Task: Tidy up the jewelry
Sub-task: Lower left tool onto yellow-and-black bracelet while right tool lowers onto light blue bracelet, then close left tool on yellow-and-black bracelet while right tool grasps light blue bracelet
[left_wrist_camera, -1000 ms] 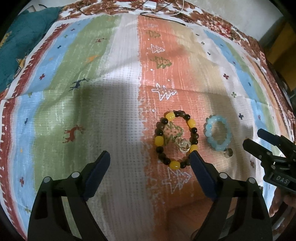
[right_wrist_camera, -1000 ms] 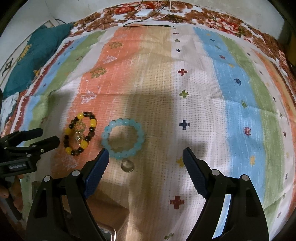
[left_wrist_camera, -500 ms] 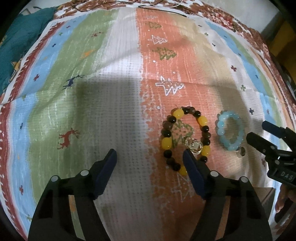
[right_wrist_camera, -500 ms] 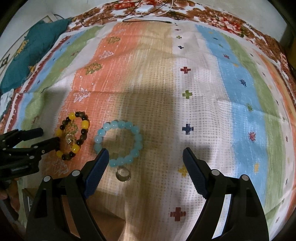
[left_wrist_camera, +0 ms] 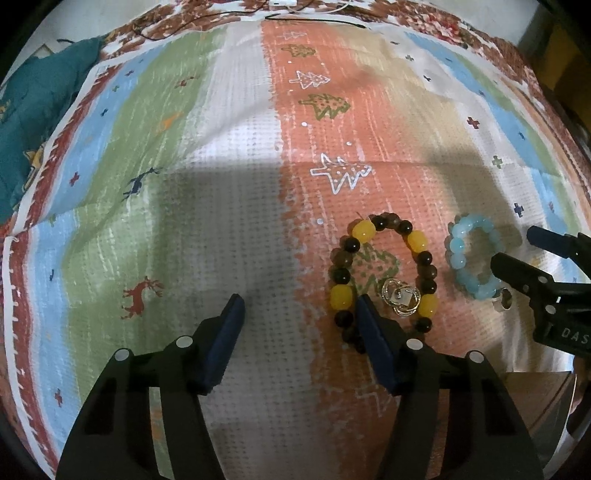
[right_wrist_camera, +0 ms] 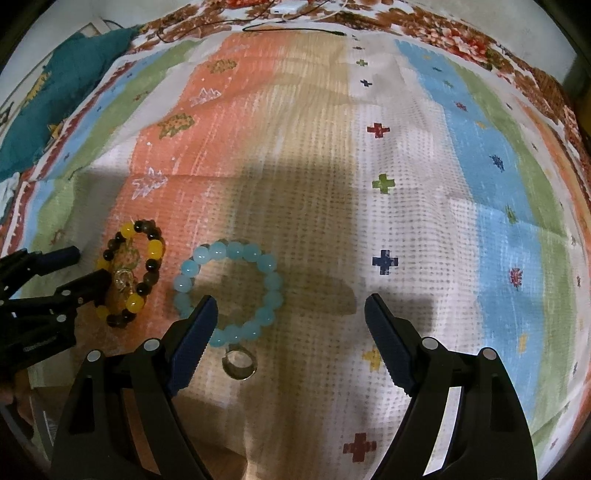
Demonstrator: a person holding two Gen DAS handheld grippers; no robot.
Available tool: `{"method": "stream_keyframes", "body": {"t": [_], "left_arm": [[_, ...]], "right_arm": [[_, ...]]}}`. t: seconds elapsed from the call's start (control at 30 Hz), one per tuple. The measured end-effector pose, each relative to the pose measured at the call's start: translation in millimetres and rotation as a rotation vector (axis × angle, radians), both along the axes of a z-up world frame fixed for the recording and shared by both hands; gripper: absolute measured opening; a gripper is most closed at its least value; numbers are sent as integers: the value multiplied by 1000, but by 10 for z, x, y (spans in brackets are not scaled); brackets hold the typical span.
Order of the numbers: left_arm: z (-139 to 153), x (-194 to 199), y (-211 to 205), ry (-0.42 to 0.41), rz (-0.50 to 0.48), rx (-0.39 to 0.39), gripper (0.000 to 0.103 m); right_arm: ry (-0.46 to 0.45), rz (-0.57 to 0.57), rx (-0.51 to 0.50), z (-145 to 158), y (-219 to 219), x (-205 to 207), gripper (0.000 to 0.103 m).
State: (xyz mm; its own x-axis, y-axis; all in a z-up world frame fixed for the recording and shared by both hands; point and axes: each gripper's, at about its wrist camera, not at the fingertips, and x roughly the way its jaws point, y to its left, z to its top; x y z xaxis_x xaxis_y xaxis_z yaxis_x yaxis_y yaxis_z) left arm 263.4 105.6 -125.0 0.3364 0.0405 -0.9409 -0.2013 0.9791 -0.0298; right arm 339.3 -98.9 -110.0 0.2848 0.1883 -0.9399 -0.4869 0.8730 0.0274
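Note:
A yellow and dark bead bracelet [left_wrist_camera: 384,273] lies on the striped cloth, with a gold knot brooch [left_wrist_camera: 402,297] inside its loop. A light blue bead bracelet [left_wrist_camera: 471,258] lies to its right, with a silver ring [left_wrist_camera: 503,300] at its near edge. My left gripper [left_wrist_camera: 299,302] is open; its right finger tip sits at the yellow bracelet's near edge. My right gripper [right_wrist_camera: 290,304] is open, its left finger over the blue bracelet's [right_wrist_camera: 229,291] near side. The ring [right_wrist_camera: 239,362] lies just below. The yellow bracelet [right_wrist_camera: 131,273] and left gripper [right_wrist_camera: 74,267] show at left.
The striped patterned cloth [left_wrist_camera: 207,155] covers the whole surface. A teal cloth [left_wrist_camera: 33,110] lies at the far left. Black cables and a white object [right_wrist_camera: 288,11] lie at the far edge. A cardboard edge [left_wrist_camera: 532,402] shows at lower right.
The left gripper has narrowed its opening and moved right, its right finger now at the yellow bracelet. The right gripper has moved forward and left, closer over the blue bracelet.

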Motion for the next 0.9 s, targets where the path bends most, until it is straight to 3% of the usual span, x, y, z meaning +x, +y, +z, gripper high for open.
{"method": "stream_keyframes", "body": {"t": [0.2,0.43,0.6,0.67,0.73,0.9], "left_arm": [[22,20,-32,-5,-12,17,48],[13,52,-28,-2,-19,15,32],[2,54,-16,9,-29,-8,11],[1,49,7,10,-21,-20,11],[5,49,24,12,-19,-28,11],[88,35,53,5,-7,-75,11]], "right_arm": [[0,2,-18,-59,24,10,81],[-20,4,-60,-75,41,12,62],[-9,12,-52,-68,15,17,43],[5,23,-41,-63,16,17,24],[13,20,-26,-49,13,19,12],[-2,32,-9,-1,-3,-13,12]]}}
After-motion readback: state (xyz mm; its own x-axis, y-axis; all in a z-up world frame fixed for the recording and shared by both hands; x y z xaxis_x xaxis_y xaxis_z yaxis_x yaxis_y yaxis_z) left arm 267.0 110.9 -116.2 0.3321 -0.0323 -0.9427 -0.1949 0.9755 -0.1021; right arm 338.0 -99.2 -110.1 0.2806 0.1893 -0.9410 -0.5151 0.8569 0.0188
